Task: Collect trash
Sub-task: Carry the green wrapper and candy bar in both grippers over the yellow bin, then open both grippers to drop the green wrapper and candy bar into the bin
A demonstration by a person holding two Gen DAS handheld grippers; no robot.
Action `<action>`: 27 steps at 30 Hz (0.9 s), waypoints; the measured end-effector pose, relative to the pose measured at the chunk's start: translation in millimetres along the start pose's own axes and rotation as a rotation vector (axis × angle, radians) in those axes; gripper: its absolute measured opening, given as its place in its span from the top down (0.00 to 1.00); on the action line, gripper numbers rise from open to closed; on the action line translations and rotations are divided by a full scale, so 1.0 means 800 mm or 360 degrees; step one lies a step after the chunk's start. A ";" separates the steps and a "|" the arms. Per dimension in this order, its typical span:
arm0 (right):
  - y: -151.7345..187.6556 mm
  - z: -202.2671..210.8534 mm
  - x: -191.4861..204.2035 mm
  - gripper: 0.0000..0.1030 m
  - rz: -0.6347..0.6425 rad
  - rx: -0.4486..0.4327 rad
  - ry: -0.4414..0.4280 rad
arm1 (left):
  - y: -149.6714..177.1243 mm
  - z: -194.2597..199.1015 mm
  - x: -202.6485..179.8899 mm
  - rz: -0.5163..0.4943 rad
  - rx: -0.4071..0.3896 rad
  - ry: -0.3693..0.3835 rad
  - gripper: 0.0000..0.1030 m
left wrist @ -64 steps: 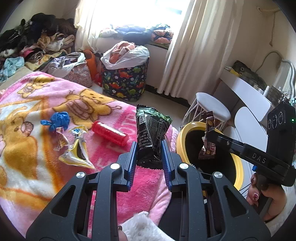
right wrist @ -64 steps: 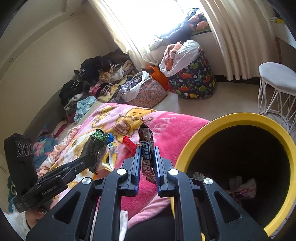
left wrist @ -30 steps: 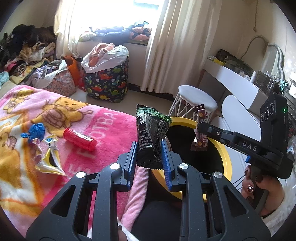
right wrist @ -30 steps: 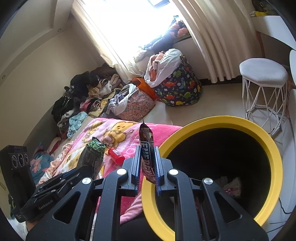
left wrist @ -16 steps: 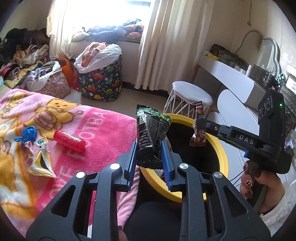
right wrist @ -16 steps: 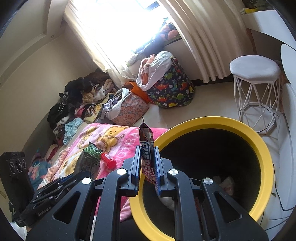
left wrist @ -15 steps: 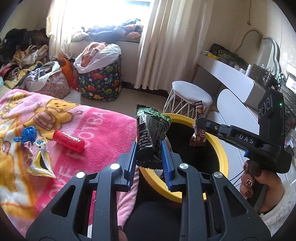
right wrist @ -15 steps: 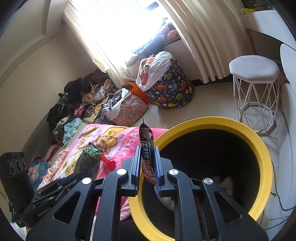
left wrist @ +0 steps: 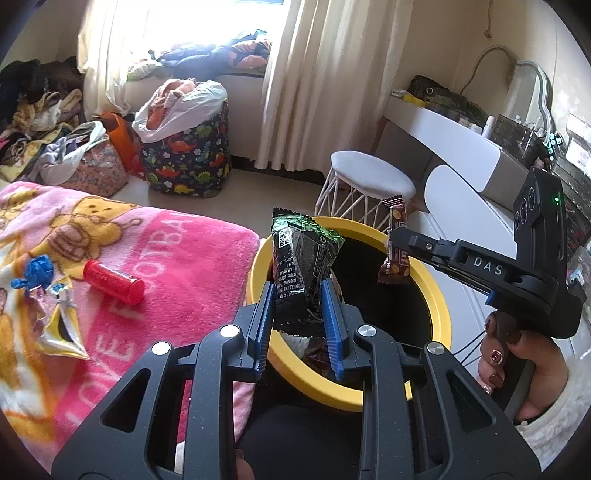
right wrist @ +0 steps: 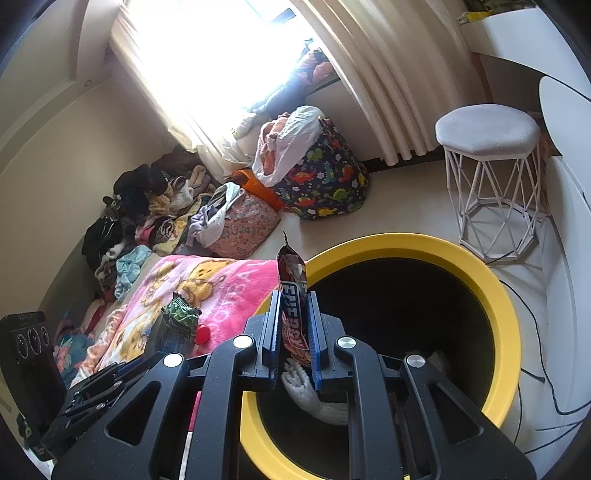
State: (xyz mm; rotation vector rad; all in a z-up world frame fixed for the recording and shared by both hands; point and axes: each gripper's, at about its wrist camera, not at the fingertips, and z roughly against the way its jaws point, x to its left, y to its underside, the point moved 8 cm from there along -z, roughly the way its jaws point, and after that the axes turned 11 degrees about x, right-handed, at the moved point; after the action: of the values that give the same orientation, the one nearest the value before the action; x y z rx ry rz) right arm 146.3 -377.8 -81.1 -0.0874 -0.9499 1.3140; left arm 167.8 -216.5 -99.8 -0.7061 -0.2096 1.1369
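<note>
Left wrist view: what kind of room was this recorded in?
Most likely a lived-in bedroom: a pink cartoon blanket covers a bed, piles of clothes sit near the curtained window, and a white vanity desk stands nearby.

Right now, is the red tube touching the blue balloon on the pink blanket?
Apart. The left wrist view shows the red tube and the blue balloon with a strip of pink blanket between them.
</note>
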 end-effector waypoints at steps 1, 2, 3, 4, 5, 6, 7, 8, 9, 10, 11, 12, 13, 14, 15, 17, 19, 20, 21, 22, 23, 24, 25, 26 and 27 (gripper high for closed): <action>0.001 0.000 -0.002 0.87 -0.0005 0.0000 0.0005 | -0.001 -0.002 -0.001 -0.0001 0.0004 0.0003 0.81; 0.001 -0.001 -0.005 0.87 -0.0012 0.0002 0.0011 | -0.001 -0.005 -0.003 -0.0003 0.0010 0.0007 0.81; 0.002 -0.002 -0.009 0.87 -0.0023 0.0005 0.0018 | -0.001 -0.007 -0.005 -0.0007 0.0016 0.0010 0.81; 0.004 -0.003 -0.011 0.87 -0.0032 0.0009 0.0024 | 0.000 -0.009 -0.006 -0.0009 0.0022 0.0011 0.81; 0.004 -0.005 -0.015 0.87 -0.0044 0.0016 0.0030 | 0.000 -0.013 -0.007 -0.0011 0.0032 0.0016 0.81; 0.005 -0.007 -0.018 0.87 -0.0054 0.0021 0.0035 | 0.001 -0.015 -0.009 -0.0012 0.0037 0.0019 0.81; 0.006 -0.007 -0.021 0.87 -0.0060 0.0024 0.0040 | 0.001 -0.017 -0.010 -0.0015 0.0041 0.0021 0.81; 0.007 -0.009 -0.024 0.87 -0.0070 0.0029 0.0047 | 0.001 -0.020 -0.012 -0.0021 0.0047 0.0022 0.81; 0.008 -0.009 -0.027 0.87 -0.0083 0.0032 0.0053 | 0.001 -0.022 -0.013 -0.0023 0.0051 0.0024 0.81; 0.008 -0.010 -0.030 0.87 -0.0093 0.0036 0.0056 | 0.001 -0.025 -0.014 -0.0026 0.0055 0.0027 0.81; 0.009 -0.011 -0.033 0.87 -0.0102 0.0040 0.0061 | 0.001 -0.027 -0.015 -0.0027 0.0059 0.0029 0.81; 0.010 -0.011 -0.037 0.87 -0.0112 0.0045 0.0070 | 0.001 -0.030 -0.015 -0.0027 0.0065 0.0029 0.81; 0.011 -0.011 -0.038 0.87 -0.0119 0.0047 0.0076 | 0.002 -0.032 -0.015 -0.0025 0.0069 0.0031 0.81; 0.012 -0.012 -0.041 0.87 -0.0128 0.0051 0.0081 | 0.002 -0.036 -0.016 -0.0025 0.0077 0.0033 0.81; 0.013 -0.014 -0.044 0.87 -0.0138 0.0057 0.0086 | 0.002 -0.038 -0.017 -0.0028 0.0082 0.0033 0.81; 0.015 -0.015 -0.050 0.87 -0.0157 0.0064 0.0097 | 0.001 -0.044 -0.019 -0.0037 0.0093 0.0035 0.81; 0.015 -0.017 -0.056 0.87 -0.0169 0.0072 0.0107 | 0.001 -0.050 -0.022 -0.0045 0.0103 0.0036 0.81; 0.016 -0.018 -0.059 0.87 -0.0176 0.0076 0.0115 | 0.001 -0.054 -0.023 -0.0047 0.0111 0.0039 0.81; 0.016 -0.018 -0.062 0.87 -0.0182 0.0080 0.0117 | 0.001 -0.056 -0.024 -0.0048 0.0115 0.0041 0.81; 0.017 -0.019 -0.064 0.87 -0.0189 0.0084 0.0122 | 0.000 -0.059 -0.025 -0.0051 0.0118 0.0042 0.81; 0.019 -0.020 -0.067 0.87 -0.0197 0.0088 0.0130 | 0.000 -0.061 -0.026 -0.0054 0.0121 0.0044 0.81; 0.019 -0.021 -0.069 0.87 -0.0203 0.0093 0.0133 | 0.000 -0.065 -0.027 -0.0056 0.0128 0.0045 0.81; 0.020 -0.022 -0.070 0.87 -0.0210 0.0099 0.0134 | -0.001 -0.067 -0.028 -0.0057 0.0132 0.0045 0.81; 0.021 -0.022 -0.072 0.86 -0.0218 0.0104 0.0132 | -0.001 -0.070 -0.028 -0.0059 0.0136 0.0047 0.81; 0.020 -0.023 -0.074 0.85 -0.0228 0.0109 0.0133 | -0.001 -0.072 -0.029 -0.0062 0.0139 0.0047 0.81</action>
State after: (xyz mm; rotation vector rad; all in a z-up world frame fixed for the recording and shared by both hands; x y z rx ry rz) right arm 148.5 -414.3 -133.6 -0.0209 -0.8245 1.1999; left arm 186.9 -260.8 -139.1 -0.6386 -0.1474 1.0915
